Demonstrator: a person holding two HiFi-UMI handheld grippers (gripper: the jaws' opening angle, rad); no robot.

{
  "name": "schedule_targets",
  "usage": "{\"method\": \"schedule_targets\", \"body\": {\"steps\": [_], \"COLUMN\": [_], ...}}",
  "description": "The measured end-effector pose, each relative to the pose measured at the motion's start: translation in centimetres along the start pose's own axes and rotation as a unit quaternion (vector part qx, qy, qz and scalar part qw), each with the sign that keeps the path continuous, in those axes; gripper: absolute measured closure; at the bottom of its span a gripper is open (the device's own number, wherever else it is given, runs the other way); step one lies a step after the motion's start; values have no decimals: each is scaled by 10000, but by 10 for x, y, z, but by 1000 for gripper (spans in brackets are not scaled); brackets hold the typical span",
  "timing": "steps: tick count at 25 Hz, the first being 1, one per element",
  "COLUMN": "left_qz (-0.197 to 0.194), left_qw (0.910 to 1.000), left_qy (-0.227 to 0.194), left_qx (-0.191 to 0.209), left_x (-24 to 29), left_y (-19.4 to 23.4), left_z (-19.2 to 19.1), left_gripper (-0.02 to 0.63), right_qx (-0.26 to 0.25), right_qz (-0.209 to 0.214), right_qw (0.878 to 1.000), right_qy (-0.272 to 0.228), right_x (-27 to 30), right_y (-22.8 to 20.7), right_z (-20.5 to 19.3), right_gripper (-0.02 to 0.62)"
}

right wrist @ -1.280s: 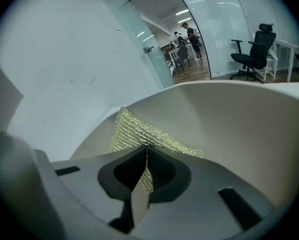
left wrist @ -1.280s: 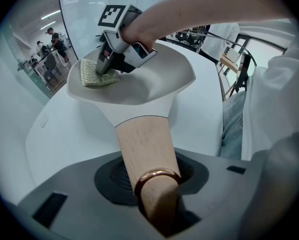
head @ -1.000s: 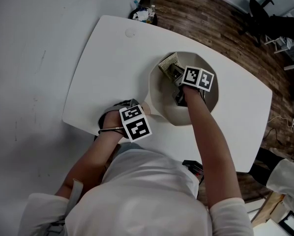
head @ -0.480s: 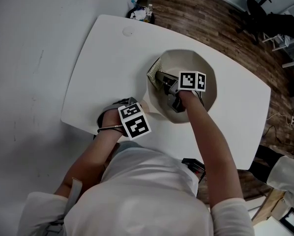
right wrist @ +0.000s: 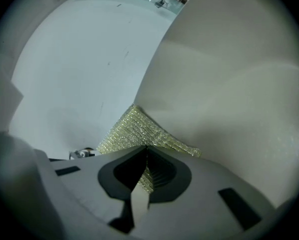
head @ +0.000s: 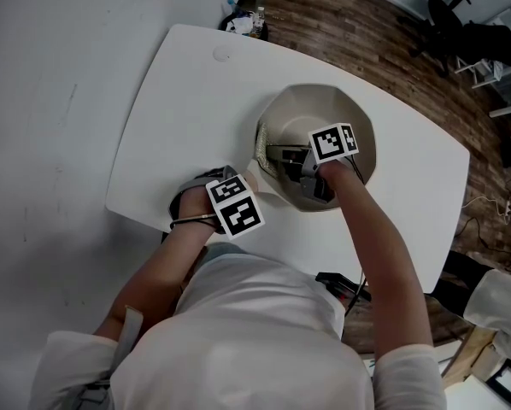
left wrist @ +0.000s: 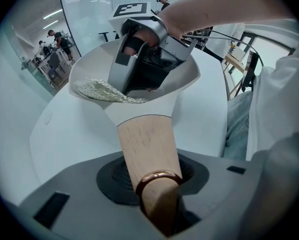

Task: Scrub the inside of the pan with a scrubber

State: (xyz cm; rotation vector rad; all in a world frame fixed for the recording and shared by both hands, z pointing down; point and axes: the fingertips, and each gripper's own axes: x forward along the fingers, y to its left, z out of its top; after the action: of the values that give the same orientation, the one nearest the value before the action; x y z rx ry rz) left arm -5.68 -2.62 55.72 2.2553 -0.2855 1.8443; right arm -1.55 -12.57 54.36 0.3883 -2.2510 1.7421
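Right claw (head: 274, 154) has swung from the far rim of the pan (head: 362, 114) round to the wall on the handle side, dragging the scrubber (head: 261, 148) with it. Marker cube has turned as well.

- Right claw: clenched on the gold mesh scrubber. The right gripper view shows the mesh pinched between the jaws and fanned out flat against the pale inner wall.
- Mesh now sits high on the wall. In the left gripper view its edge reaches the rim, so the stroke is close to running out of the pan.
- Left claw (left wrist: 157, 186): grasping the wooden handle (left wrist: 147, 144) just past its copper ring (left wrist: 157, 175), unmoved, pinning the pan in place.
- Pan stands near the middle of the table (head: 187, 92), toward the right edge, handle pointing at the near edge.

Reading: scrubbing is under way as a sweep along the wall. One arc is covered; the pan's bottom and the wall toward the right edge probably still need passes.

Surroundings:
- Small round mark (head: 221, 55) near the table's far left corner; nothing else seen on the top.
- Clutter (head: 243, 22) on the wood floor (head: 341, 24) beyond that corner, too small to name.
- Office chair (head: 450, 11) well off past the far right.

In the way: only the right claw's own body, crowding the handle-side wall just beside the left claw.
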Motion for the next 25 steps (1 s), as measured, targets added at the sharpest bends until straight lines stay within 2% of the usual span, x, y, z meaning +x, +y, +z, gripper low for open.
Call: {"method": "schedule_targets", "body": {"steps": [7, 11, 16, 25], "left_qz": [61, 70, 41, -2], "left_qw": [9999, 9999, 9999, 9999], "left_qy": [0, -22, -25, 10], "left_qx": [-103, -122, -144, -149], "left_x": [-1, -2, -1, -1], "left_y": [3, 6, 7, 9], "left_z": [0, 0, -1, -3], "left_gripper": [466, 476, 480, 486], "right_qx": [-41, -116, -174, -198], "right_qz": [206, 232, 145, -213], "right_qw": [9962, 9898, 9762, 9441], "right_qy": [846, 1401, 2156, 3285], "right_x": [-5, -11, -23, -56], "right_y": [10, 15, 15, 6], "right_z": [-32, -46, -70, -109], "right_gripper": [572, 572, 571, 571]}}
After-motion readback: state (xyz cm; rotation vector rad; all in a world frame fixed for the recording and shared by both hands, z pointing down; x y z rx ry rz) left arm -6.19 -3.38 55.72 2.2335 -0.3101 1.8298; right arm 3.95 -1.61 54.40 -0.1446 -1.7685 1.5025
